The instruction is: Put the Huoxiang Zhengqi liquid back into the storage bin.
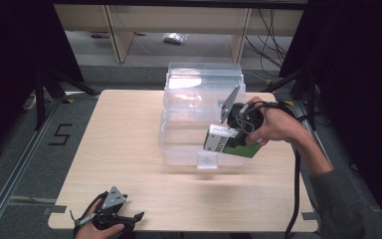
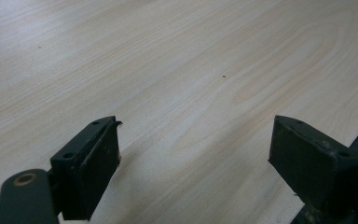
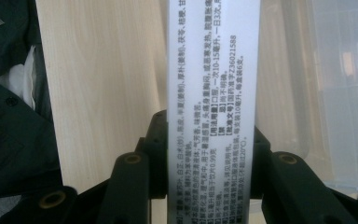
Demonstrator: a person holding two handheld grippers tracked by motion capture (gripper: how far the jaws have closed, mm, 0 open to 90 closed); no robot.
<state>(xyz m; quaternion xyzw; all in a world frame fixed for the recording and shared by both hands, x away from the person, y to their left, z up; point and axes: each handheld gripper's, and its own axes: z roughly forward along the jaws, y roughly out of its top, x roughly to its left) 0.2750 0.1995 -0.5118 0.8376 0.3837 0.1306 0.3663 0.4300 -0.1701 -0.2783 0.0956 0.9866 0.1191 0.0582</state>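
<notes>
Pale wood bench (image 1: pixel 129 149), grey floor with a taped "5" (image 1: pixel 59 134), wooden shelving at far wall.
Right tool (image 1: pixel 229 135) pinches a green-and-white box (image 1: pixel 224 144), held at the near right of the clear plastic bin (image 1: pixel 199 114) mid-bench. Right gripper view adds the box's white printed side (image 3: pixel 212 107) between the jaws. Left tool (image 1: pixel 129 219) at near-left bench edge; left gripper view shows jaws spread over bare wood (image 2: pixel 191 70).
</notes>
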